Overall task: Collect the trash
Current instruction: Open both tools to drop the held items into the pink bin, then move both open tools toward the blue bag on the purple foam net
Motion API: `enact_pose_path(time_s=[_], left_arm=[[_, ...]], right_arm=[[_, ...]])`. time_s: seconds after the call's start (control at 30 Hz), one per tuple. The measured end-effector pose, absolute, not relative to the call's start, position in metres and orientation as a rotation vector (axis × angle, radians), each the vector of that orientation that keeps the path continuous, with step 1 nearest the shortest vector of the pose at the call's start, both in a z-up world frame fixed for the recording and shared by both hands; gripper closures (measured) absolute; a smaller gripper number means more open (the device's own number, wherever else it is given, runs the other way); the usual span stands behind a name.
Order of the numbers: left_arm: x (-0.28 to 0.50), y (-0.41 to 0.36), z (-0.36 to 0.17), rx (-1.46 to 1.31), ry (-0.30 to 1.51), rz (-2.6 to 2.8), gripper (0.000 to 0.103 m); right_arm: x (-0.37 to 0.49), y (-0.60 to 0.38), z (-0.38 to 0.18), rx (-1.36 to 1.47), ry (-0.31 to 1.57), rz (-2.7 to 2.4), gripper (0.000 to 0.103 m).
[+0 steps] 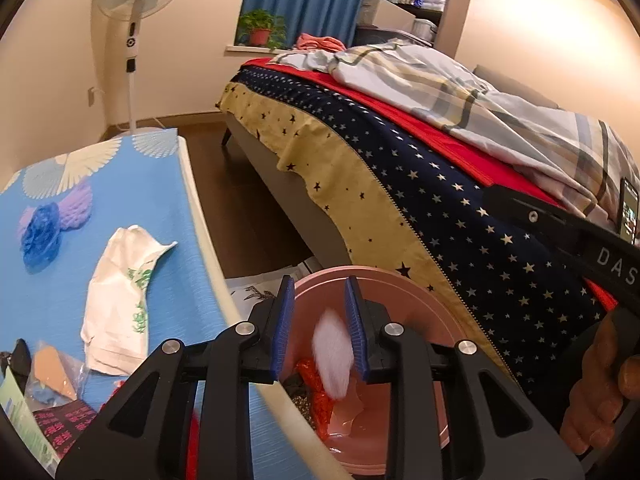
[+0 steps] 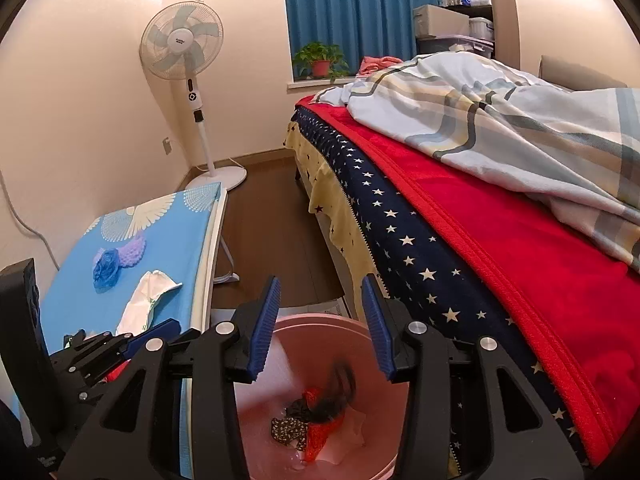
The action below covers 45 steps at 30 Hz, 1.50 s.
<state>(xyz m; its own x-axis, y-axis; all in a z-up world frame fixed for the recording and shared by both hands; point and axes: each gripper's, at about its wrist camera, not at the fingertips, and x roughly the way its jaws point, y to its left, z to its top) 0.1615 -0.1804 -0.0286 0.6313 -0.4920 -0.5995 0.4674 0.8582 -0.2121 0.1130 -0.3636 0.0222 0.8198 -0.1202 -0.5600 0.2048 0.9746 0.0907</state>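
Observation:
A pink bin (image 1: 404, 280) stands on the floor between the blue table (image 1: 168, 208) and the bed; it also shows in the right wrist view (image 2: 320, 326). My left gripper (image 1: 319, 330) is open above the bin, and a blurred white piece (image 1: 333, 360) is falling between its fingers. My right gripper (image 2: 320, 330) is open over the bin, and a blurred dark scrap (image 2: 338, 392) is dropping below it. Red and dark wrappers (image 2: 308, 428) lie at the bin's bottom. A white crumpled bag (image 1: 120, 300), a blue and purple foam net (image 1: 52, 224) and several wrappers (image 1: 52, 392) lie on the table.
The bed (image 2: 480, 240), with star-patterned sheet, red blanket and striped quilt, runs along the right. A standing fan (image 2: 188, 64) is in the far corner. A phone (image 1: 628, 212) lies on the bed edge. Dark wood floor (image 2: 272, 216) runs between table and bed.

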Motion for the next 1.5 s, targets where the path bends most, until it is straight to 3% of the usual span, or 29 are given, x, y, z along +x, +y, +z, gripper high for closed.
enact_pose_path(time_s=[0.63,1.17,1.5], left_arm=[[0.147,-0.121,0.007,-0.057,0.620,-0.480,0.079],[0.179,-0.005,0.094,-0.057,0.564,-0.405,0.084],[0.228,0.047,0.086,-0.024,0.550,-0.336,0.084]], right_arm=[[0.106,-0.338,0.032,0.111,0.537,-0.090,0.061],[0.145,-0.289,0.097,0.138,0.504,0.197,0.078],[0.231,-0.222,0.113,0.116,0.543,0.402,0.087]])
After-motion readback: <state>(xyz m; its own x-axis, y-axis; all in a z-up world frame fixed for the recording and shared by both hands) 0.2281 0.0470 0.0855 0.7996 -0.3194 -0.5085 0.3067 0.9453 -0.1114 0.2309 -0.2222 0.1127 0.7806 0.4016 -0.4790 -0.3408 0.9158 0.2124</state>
